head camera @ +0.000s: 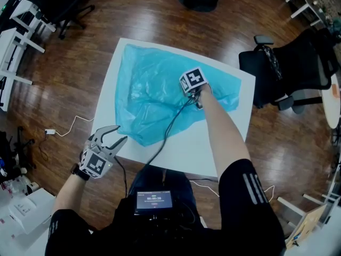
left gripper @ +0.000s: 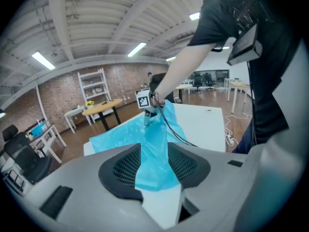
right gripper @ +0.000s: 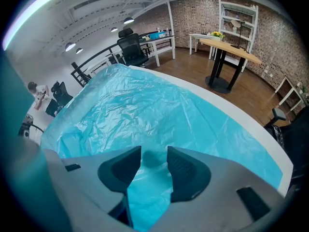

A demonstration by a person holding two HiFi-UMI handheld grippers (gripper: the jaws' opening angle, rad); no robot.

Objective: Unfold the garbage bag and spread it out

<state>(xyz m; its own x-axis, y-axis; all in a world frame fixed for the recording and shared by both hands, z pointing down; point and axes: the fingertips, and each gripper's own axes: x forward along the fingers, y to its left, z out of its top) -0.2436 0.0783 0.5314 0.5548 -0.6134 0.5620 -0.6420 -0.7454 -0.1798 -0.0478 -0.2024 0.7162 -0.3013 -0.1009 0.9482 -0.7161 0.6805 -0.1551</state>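
The blue garbage bag (head camera: 154,89) lies open on the white worktop (head camera: 226,140) and covers most of the far half of it. It is no longer a small folded packet, so the big part of the job looks done.

The bag is not smooth yet. It has many wrinkles, and a long crease runs across its middle. The near edge looks bunched up and comes to a rumpled point close to the worktop's near left corner. The edges probably need pulling out and the creases need flattening.

The right tongs (head camera: 198,101) point steeply down onto the right part of the bag. In the right gripper view the right tongs (right gripper: 154,153) have their jaws a little apart, and only flat blue plastic shows in the gap. They do not seem to pinch anything. It looks as if they just hold the bag down.

The left tongs (head camera: 121,134) hang in the air off the near left corner of the worktop, away from the bag. Their jaws are about half open and nothing is in them.
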